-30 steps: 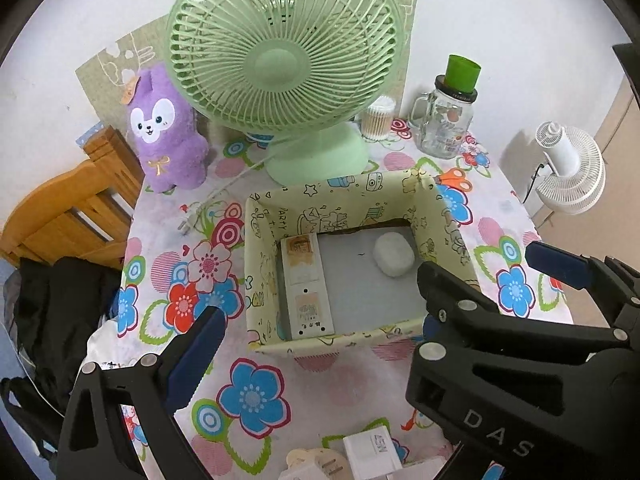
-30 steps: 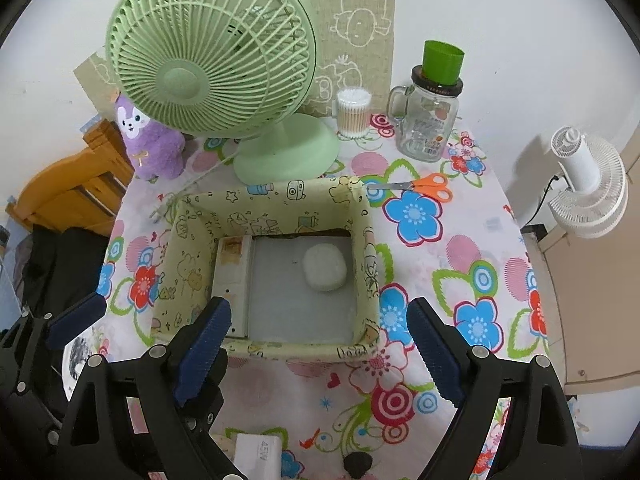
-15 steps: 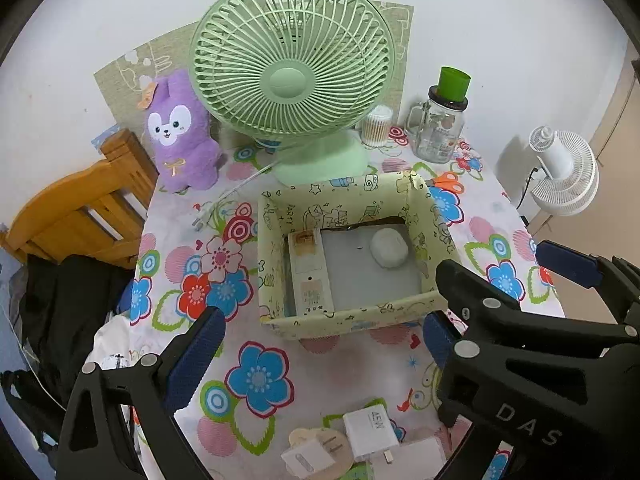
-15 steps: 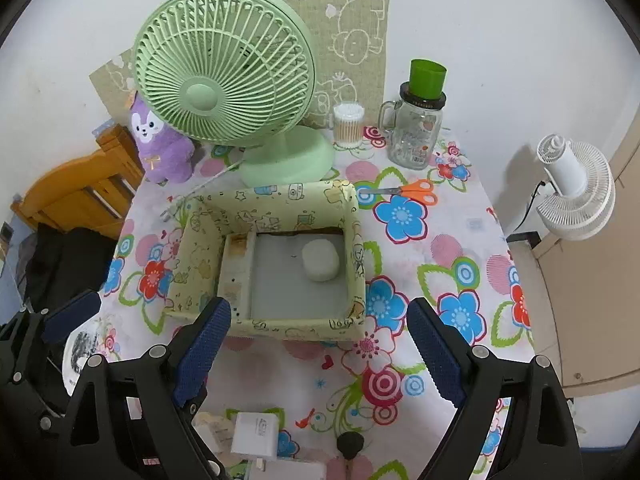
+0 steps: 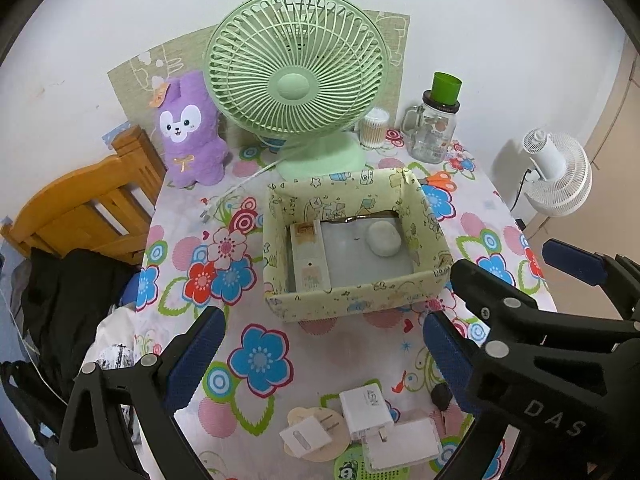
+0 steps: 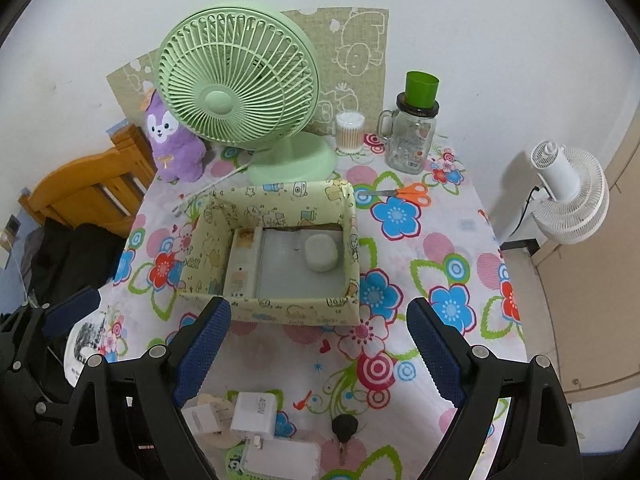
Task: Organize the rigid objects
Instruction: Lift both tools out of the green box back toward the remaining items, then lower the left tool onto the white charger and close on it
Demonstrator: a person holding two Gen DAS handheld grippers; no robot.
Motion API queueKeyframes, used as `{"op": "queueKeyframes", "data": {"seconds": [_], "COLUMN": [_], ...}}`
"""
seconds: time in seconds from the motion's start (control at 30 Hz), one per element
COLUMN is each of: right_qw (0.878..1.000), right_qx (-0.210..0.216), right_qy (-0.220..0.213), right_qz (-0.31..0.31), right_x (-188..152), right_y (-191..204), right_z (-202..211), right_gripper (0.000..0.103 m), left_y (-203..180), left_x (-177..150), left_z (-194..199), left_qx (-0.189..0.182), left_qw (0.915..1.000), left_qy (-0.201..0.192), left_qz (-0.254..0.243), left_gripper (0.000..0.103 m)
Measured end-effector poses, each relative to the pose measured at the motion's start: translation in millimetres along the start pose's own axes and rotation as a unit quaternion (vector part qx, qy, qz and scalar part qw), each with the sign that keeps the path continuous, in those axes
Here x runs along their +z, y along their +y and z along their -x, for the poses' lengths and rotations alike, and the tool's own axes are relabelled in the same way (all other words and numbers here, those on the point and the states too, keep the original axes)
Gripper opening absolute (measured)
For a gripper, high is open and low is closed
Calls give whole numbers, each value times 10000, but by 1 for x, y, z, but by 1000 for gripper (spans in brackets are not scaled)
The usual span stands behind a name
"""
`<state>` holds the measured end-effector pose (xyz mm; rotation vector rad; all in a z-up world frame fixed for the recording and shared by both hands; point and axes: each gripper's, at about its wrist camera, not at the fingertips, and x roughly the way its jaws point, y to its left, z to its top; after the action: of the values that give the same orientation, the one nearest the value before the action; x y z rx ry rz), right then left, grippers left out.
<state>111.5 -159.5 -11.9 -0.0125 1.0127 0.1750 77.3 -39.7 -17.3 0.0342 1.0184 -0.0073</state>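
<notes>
Both grippers have drawn back and up from the yellow fabric box (image 5: 356,240), so it now sits smaller and farther off in each wrist view than it did a second ago. The pull-back has brought a cluster of loose items into view on the near side of the box: a white charger (image 5: 366,408) marked 45W, a small white plug adapter (image 5: 306,436) lying on a round tan coaster, a flat white block (image 5: 404,444) touching the charger, and a small black object (image 6: 345,426) just beside them. A second ago only the charger's top edge showed at the frame's bottom.

Inside the box lie a long white remote (image 5: 310,256) against its left wall and a rounded white case (image 5: 384,238) toward its far right corner — neither has shifted.

The left gripper (image 5: 320,354) hangs with its blue pads spread wide and nothing between them. The right gripper (image 6: 318,344) is likewise parted and empty, hovering over the tablecloth between the box and the cluster.

My reading: a deposit into the box looks finished, and the retreat sets up the next pick — most likely the charger or the adapter, both well clear of the box's near wall. The green fan (image 6: 236,80) behind the box has not moved.
</notes>
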Motion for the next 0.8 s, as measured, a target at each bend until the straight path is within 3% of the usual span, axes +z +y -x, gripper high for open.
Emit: {"op": "queueKeyframes", "data": {"seconds": [0.8], "right_qw": [9995], "right_qx": [157], "right_qy": [216], "right_qz": [185], "right_x": [-51], "right_y": [-4], "right_z": [1], "right_gripper": [91], "left_y": [11], "left_x": [-53], "left_z": [-8], "left_qx": [-25], "left_qw": [9994], "left_qy": [322], "left_qz": [150], "left_gripper": [100]}}
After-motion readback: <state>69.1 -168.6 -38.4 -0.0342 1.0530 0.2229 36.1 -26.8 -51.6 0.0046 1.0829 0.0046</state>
